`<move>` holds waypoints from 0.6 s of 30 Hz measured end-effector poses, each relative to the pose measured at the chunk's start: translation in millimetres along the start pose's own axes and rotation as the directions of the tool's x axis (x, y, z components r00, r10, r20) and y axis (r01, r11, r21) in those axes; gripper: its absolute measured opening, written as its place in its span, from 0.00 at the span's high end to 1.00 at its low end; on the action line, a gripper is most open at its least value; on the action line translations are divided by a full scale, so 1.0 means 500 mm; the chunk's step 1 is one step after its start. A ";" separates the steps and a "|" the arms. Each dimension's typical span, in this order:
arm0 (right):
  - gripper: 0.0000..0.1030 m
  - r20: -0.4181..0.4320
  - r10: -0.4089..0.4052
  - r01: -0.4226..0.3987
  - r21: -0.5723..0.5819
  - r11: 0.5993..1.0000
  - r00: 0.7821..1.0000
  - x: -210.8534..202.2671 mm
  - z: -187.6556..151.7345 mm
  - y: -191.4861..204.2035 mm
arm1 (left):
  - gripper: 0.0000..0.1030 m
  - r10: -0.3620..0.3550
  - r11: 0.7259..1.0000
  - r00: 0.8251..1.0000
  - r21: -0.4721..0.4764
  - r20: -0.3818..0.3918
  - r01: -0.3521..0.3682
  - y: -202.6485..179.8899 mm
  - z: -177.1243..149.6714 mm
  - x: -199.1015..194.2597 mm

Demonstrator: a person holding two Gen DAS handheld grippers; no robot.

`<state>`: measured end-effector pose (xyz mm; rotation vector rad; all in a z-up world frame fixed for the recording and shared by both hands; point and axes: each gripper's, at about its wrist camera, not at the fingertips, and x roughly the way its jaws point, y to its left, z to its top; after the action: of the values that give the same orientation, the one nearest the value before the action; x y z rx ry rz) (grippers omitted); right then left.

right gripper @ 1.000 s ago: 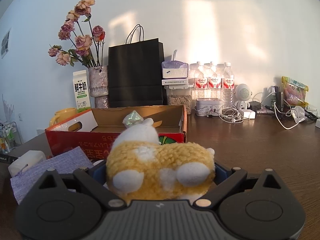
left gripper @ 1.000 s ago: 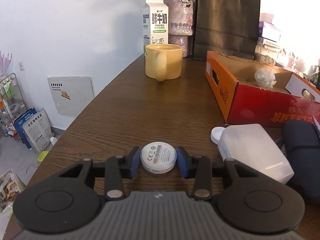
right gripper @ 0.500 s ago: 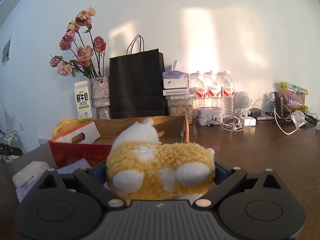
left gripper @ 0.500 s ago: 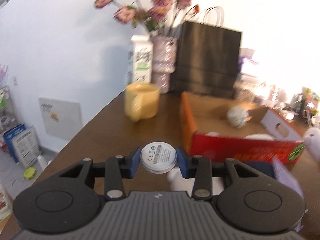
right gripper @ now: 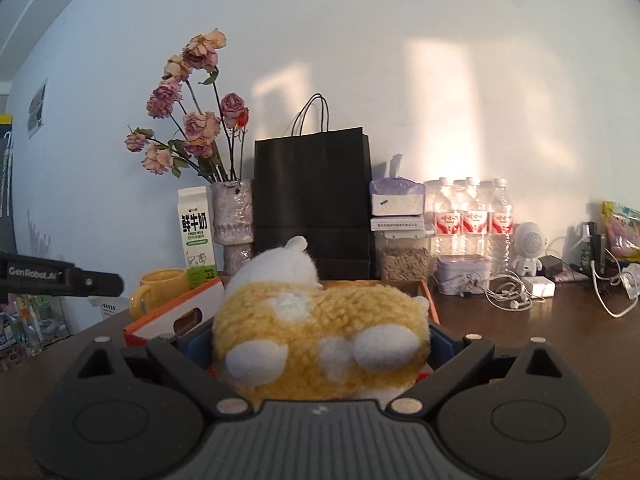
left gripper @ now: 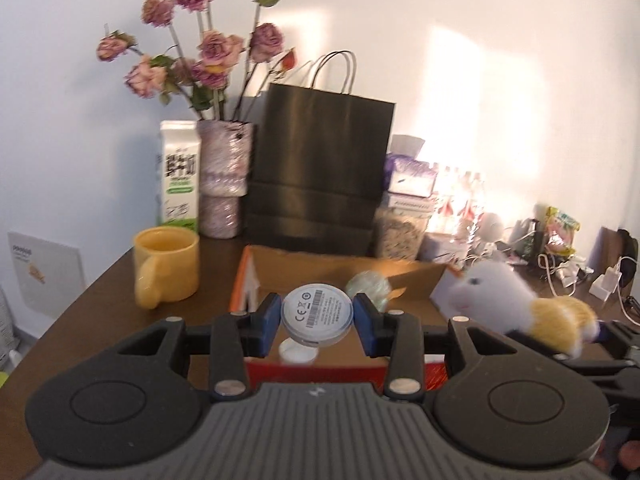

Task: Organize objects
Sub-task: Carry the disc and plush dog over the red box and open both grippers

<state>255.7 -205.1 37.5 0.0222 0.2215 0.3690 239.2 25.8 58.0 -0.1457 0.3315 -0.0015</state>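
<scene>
My left gripper (left gripper: 316, 314) is shut on a small white round puck (left gripper: 316, 312) with a printed label, held in the air above the near wall of the orange cardboard box (left gripper: 250, 276). Inside the box lie a crumpled clear wrapper ball (left gripper: 368, 286) and a white round cap (left gripper: 297, 351). My right gripper (right gripper: 320, 340) is shut on a yellow and white plush toy (right gripper: 316, 332), just in front of the box (right gripper: 176, 314). The plush (left gripper: 520, 300) also shows at the right of the left wrist view.
A yellow mug (left gripper: 166, 266), a milk carton (left gripper: 179, 172), a vase of dried roses (left gripper: 224, 184) and a black paper bag (left gripper: 320, 176) stand behind the box. Water bottles (right gripper: 468, 216), a jar of seeds (right gripper: 404, 256), a tin and cables (right gripper: 508, 296) crowd the back right of the wooden table (right gripper: 540, 340).
My left gripper rose and swung right with the puck, from over the bare tabletop to above the box. My right gripper lifted the plush a little and came nearer to the box.
</scene>
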 end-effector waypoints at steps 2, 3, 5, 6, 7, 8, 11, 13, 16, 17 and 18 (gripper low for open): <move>0.05 0.003 0.007 -0.007 -0.004 1.000 1.000 0.021 0.010 0.007 | 0.61 -0.012 1.000 1.000 0.003 0.000 0.012 -0.014 0.008 0.016; 0.05 0.005 0.008 -0.008 -0.005 1.000 1.000 0.032 0.015 0.010 | 0.61 -0.016 1.000 1.000 0.005 0.000 0.016 -0.021 0.011 0.024; 0.05 0.005 0.008 -0.008 -0.004 1.000 1.000 0.057 0.022 0.015 | 0.61 -0.020 1.000 1.000 0.003 -0.004 0.020 -0.032 0.016 0.043; 0.05 0.004 0.006 -0.006 0.000 1.000 1.000 0.069 0.025 0.016 | 0.61 -0.022 1.000 1.000 -0.001 -0.006 0.022 -0.035 0.017 0.053; 0.05 0.002 0.003 -0.003 0.005 1.000 1.000 0.082 0.027 0.016 | 0.61 -0.023 1.000 1.000 -0.006 -0.008 0.023 -0.036 0.019 0.064; 0.05 -0.001 0.000 0.000 0.010 1.000 1.000 0.094 0.029 0.015 | 0.61 -0.023 1.000 1.000 -0.014 -0.007 0.022 -0.038 0.021 0.075; 0.05 -0.010 -0.013 0.013 0.027 1.000 1.000 0.130 0.029 0.006 | 0.61 -0.011 0.999 1.000 -0.034 -0.002 0.011 -0.042 0.028 0.109; 0.05 -0.020 -0.022 0.023 0.035 0.999 1.000 0.151 0.027 -0.004 | 0.61 -0.008 0.999 1.000 -0.040 -0.006 0.008 -0.043 0.030 0.134; 0.05 -0.032 -0.034 0.035 0.037 0.999 0.999 0.179 0.026 -0.019 | 0.61 0.004 0.999 1.000 -0.033 -0.016 -0.004 -0.043 0.030 0.170; 0.05 -0.037 -0.036 0.037 0.039 0.999 0.999 0.186 0.024 -0.025 | 0.61 0.008 0.999 1.000 -0.033 -0.021 -0.009 -0.041 0.030 0.180; 0.05 -0.040 -0.037 0.039 0.039 0.998 0.999 0.195 0.024 -0.030 | 0.61 0.012 0.999 1.000 -0.037 -0.027 -0.013 -0.038 0.029 0.192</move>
<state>352.2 -183.8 27.5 0.0498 0.2677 0.3272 334.9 6.5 43.4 -0.1808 0.3596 0.0153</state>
